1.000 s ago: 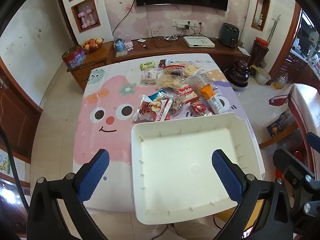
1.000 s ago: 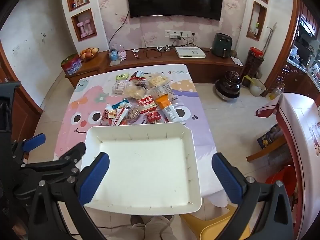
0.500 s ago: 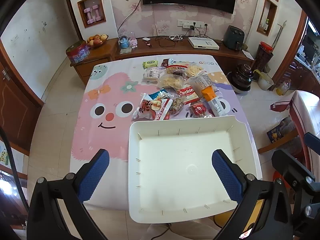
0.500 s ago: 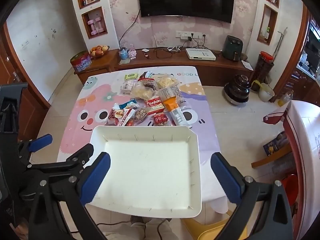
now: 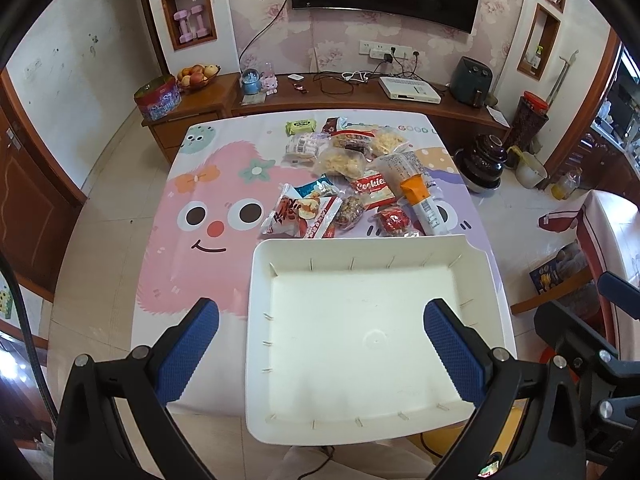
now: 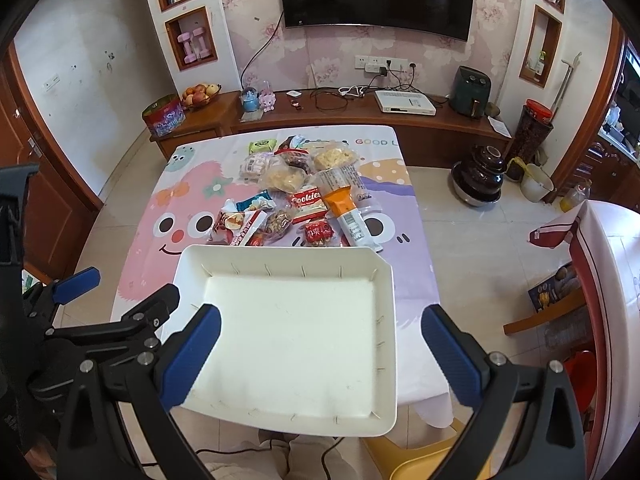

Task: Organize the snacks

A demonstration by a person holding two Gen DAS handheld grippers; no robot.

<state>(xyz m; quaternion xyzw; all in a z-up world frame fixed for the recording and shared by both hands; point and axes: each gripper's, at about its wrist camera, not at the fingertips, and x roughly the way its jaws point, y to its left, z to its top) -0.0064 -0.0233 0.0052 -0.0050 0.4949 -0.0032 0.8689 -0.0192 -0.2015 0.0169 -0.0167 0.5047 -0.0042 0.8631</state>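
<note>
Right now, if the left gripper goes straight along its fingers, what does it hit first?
Probably the white tray: the open left gripper points down into its bare floor, well short of the snack pile. Depth is uncertain.

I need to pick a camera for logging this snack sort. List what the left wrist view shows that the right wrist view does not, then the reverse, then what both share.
Only the left wrist view shows the right gripper's frame at its right edge.

Only the right wrist view shows the left gripper's frame at its left edge, and the yellow stool under the table's near edge.

Both show the empty white tray on the cartoon tablecloth, the snack pile beyond it with the Cookies pack and the orange-capped packet, and each camera's own jaws spread wide, holding nothing: left gripper, right gripper.
</note>
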